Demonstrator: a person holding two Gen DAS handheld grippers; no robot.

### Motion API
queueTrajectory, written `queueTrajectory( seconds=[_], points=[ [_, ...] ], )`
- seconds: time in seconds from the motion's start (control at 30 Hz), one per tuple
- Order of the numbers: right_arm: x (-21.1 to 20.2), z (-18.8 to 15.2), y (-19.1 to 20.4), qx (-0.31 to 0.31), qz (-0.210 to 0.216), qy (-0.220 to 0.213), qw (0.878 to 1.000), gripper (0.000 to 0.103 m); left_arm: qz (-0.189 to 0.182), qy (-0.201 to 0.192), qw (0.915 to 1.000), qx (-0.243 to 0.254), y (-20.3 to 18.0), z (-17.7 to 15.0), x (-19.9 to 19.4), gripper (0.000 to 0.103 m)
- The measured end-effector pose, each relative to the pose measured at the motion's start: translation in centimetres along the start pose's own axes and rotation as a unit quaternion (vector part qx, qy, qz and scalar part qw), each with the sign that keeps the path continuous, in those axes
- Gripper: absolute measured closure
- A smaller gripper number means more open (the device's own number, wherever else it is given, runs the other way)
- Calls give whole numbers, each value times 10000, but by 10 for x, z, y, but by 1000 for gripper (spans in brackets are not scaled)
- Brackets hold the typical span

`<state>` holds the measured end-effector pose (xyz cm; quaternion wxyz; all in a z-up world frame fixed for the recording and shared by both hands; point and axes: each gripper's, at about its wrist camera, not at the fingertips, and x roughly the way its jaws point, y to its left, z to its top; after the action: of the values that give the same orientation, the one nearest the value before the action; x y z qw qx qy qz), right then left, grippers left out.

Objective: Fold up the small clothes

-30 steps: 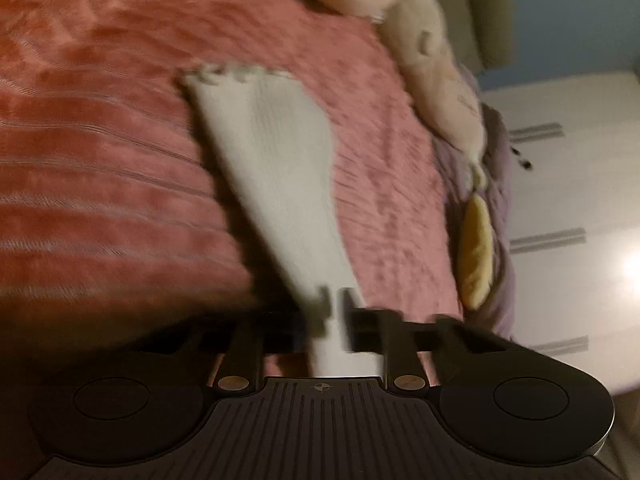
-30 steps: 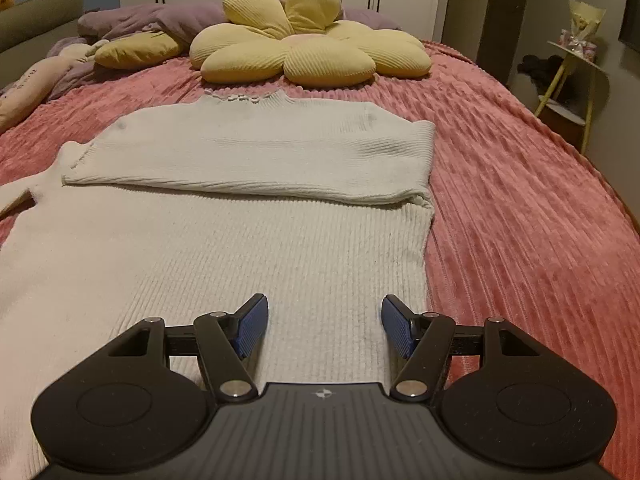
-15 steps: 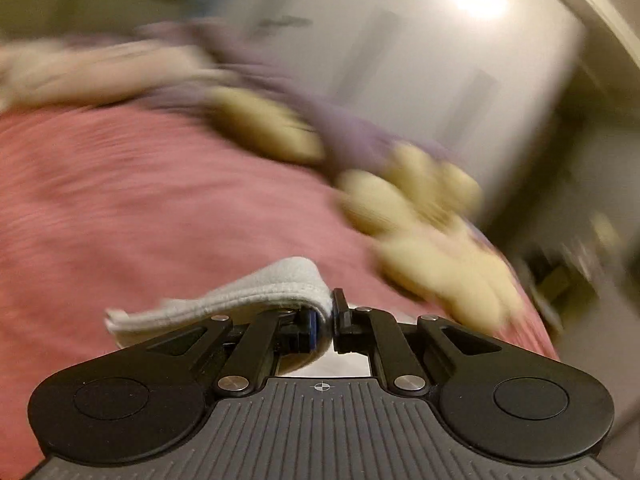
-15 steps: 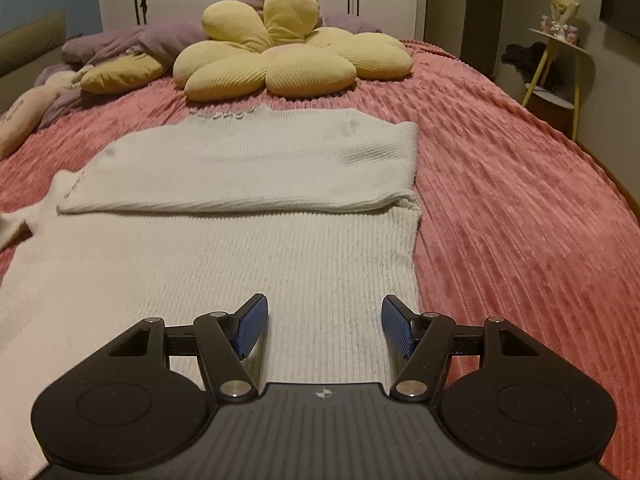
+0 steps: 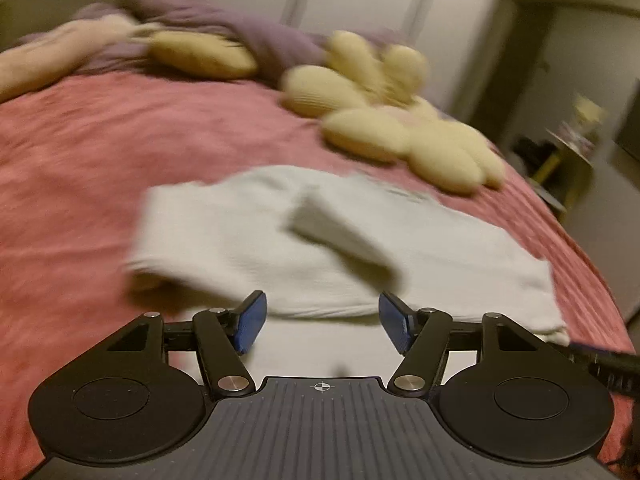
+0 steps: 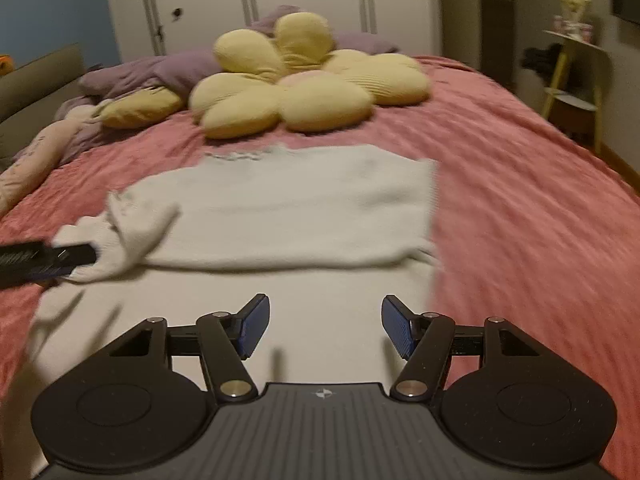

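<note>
I find the white sweater [image 6: 280, 208] lying on the pink bed [image 6: 520, 184], both sleeves laid across the body. My left claw [image 5: 320, 320] and right claw [image 6: 324, 328] hang spread, empty. Judged next: pinch the hem, fold it toward the collar

White sweater [image 6: 288, 208]: ribbed knit cloth, matt, soft-looking; neck edge frilly. Pink bedspread [image 6: 520, 200]: plush cloth w/ raised ribs, matt. Flower cushion [image 6: 304, 84]: yellow corded fabric, matt, padded. Purple pillow [image 6: 160, 72]: smooth cloth, creased. Left gripper [image 5: 320, 322] & right gripper [image 6: 324, 326]: matt black plastic arms, ridged grey plastic body, shiny metal pivot pins; finger pads [image 6: 252, 330] blue, finely grooved, rubbery-looking. Wardrobe [image 6: 280, 0]: smooth white panels, slight sheen. Side table [image 6: 576, 80]: yellow legs, material unclear.
</note>
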<state>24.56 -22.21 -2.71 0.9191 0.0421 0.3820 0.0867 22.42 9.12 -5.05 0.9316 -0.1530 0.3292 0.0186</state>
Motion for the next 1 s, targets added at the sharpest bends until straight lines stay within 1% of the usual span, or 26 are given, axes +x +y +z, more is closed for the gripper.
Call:
queueTrajectory(
  seconds=[0.07,0.1,0.2,0.3,0.4,0.43,0.47,0.5,0.53,0.57,0.6,0.67,0.73,0.77,0.8,0.83,0.9,0.93,0.97,1.0],
  points=[
    [9,12,24,-195,299,-81,9993,41,261,-26,9996,-54,11,-4,-6,35],
    [14,17,40,-393,459,-135,9981,41,392,-15,9992,-23,18,-6,-8,35],
    [36,35,91,-1093,661,-294,9914,41,680,126,9976,4,35,-6,-4,35],
    [57,50,132,-1505,743,-265,9855,43,749,267,9967,-144,47,-9,-4,34],
    [79,58,167,-1912,730,-226,9786,51,699,331,9969,-131,47,-8,0,31],
    [90,58,177,-2098,634,-152,9756,59,700,338,9969,-99,47,-8,2,31],
    [98,57,183,-2217,565,-67,9735,72,706,349,9969,-75,46,-7,5,31],
    [108,57,187,-2322,533,111,9711,83,726,362,9967,-81,46,-5,9,31],
    [114,57,185,-2308,548,228,9712,97,770,373,9963,-107,47,-4,12,32],
    [115,58,180,-2188,573,220,9738,97,788,379,9961,-128,48,-2,15,33],
    [109,60,172,-2032,575,85,9774,97,784,376,9961,-134,48,1,18,33],
    [90,67,144,-1443,402,-368,9880,97,851,354,9957,-64,45,7,24,34],
    [73,70,102,-500,309,-638,9962,97,892,364,9953,55,39,12,34,36],
    [66,69,78,20,231,-723,9971,97,884,380,9953,121,36,15,41,37],
    [63,65,58,355,150,-755,9964,97,930,407,9947,150,33,17,47,39],
    [64,59,36,633,6,-677,9957,96,999,438,9939,163,31,18,52,42],
    [70,49,4,954,-183,-371,9946,92,1044,470,9933,155,27,22,61,42],
    [74,44,-13,1154,-168,-126,9931,86,1048,475,9932,152,25,23,63,42],
    [77,39,-24,1329,-137,26,9910,84,1032,475,9934,161,24,24,64,42],
    [78,35,-33,1489,-61,80,9888,84,1025,479,9934,181,23,25,66,43]
  ],
)
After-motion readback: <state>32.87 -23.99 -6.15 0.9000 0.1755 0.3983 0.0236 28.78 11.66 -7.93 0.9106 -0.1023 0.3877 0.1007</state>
